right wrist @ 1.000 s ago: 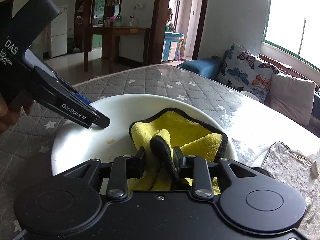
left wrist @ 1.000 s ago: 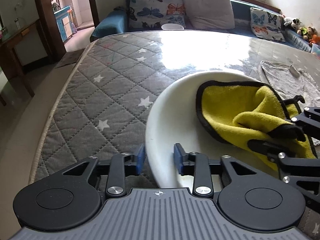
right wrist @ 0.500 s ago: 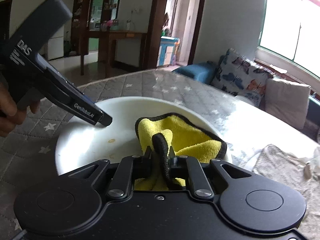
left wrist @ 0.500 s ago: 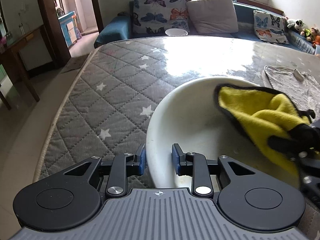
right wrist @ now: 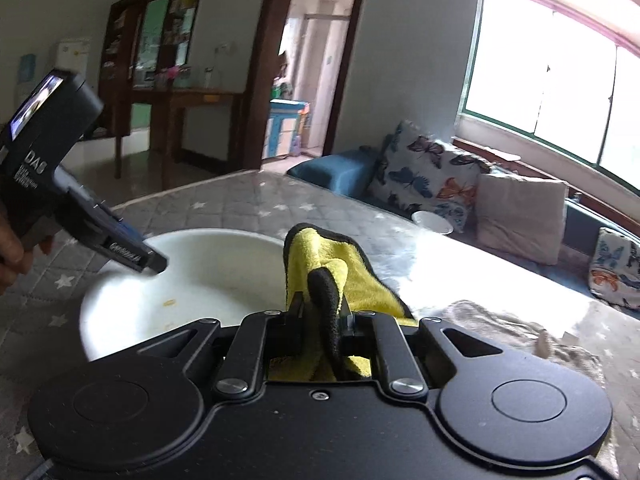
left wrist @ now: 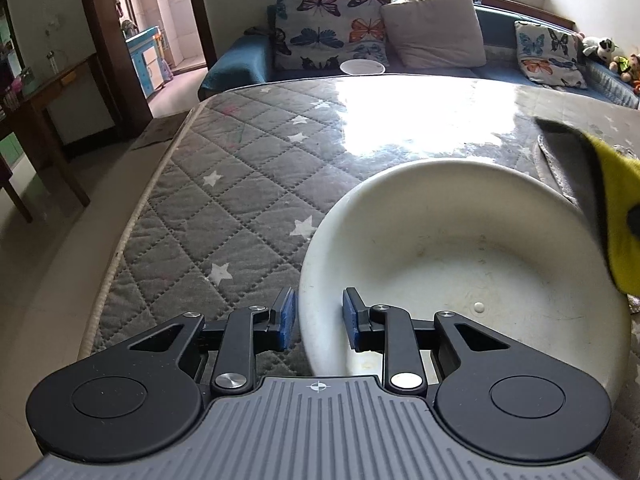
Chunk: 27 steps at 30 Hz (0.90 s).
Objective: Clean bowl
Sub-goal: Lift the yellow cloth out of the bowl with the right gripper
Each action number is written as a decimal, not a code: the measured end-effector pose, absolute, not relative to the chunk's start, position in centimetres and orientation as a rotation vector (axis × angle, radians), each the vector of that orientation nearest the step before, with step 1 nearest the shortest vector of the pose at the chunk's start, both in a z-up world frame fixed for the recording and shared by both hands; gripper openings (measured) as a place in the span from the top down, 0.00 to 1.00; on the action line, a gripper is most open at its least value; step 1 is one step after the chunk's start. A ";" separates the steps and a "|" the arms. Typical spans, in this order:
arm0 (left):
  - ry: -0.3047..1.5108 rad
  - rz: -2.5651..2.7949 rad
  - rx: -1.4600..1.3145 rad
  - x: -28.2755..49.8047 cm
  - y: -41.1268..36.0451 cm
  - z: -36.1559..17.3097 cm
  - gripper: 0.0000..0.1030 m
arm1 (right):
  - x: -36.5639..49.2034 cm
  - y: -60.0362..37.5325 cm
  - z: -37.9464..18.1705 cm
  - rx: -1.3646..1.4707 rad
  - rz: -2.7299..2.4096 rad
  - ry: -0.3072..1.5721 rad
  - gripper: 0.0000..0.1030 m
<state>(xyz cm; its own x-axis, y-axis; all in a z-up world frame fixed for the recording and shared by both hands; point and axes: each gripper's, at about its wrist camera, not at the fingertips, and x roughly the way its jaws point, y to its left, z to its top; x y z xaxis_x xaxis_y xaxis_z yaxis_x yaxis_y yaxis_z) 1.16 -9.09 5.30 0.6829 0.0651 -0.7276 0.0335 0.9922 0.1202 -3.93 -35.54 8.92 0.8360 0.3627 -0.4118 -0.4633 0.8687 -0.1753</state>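
A wide white bowl (left wrist: 460, 256) sits on the grey star-quilted mattress (left wrist: 240, 184); it also shows in the right wrist view (right wrist: 208, 280), with a small yellowish spot inside. My left gripper (left wrist: 318, 314) straddles the bowl's near rim, one blue pad on each side, pinching it. My right gripper (right wrist: 320, 312) is shut on a yellow cloth (right wrist: 332, 276) with black trim and holds it lifted above the bowl's right edge. The cloth shows blurred at the right edge of the left wrist view (left wrist: 616, 216). The left gripper's body (right wrist: 80, 208) also shows at the bowl's left rim.
A grey cloth (right wrist: 512, 336) lies on the mattress right of the bowl. A small white bowl (left wrist: 362, 67) stands at the mattress's far edge before a blue sofa with butterfly cushions (left wrist: 332, 36). The mattress edge drops to the floor on the left (left wrist: 120, 248).
My right gripper has lifted the yellow cloth out of the bowl, up and to the right. The bowl's inside is now uncovered. The left gripper stays on the rim.
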 end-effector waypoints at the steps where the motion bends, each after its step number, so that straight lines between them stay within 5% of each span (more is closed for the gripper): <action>1: 0.816 0.019 0.128 1.0 -9.1 5.4 0.74 | -3.9 -35.8 9.0 -0.276 0.431 0.374 0.86; 6: 0.802 0.020 0.123 0.2 -8.9 6.1 0.72 | -3.6 -37.2 8.9 -0.277 0.369 0.376 0.86; 20: 0.751 0.002 0.094 -3.6 -10.4 8.3 0.42 | -3.2 -37.8 5.1 -0.313 0.329 0.499 0.85; 27: 0.730 -0.037 0.082 -5.9 -12.1 9.0 0.34 | -4.4 -37.9 5.1 -0.296 0.328 0.496 0.70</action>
<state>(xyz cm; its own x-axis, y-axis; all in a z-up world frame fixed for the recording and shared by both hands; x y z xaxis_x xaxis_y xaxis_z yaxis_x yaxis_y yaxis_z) -5.89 -12.09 9.02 0.7449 -0.0054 -0.6672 0.0624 0.9961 0.0616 -4.44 -37.90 5.12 0.8299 0.2332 -0.5069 -0.3748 0.9060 -0.1967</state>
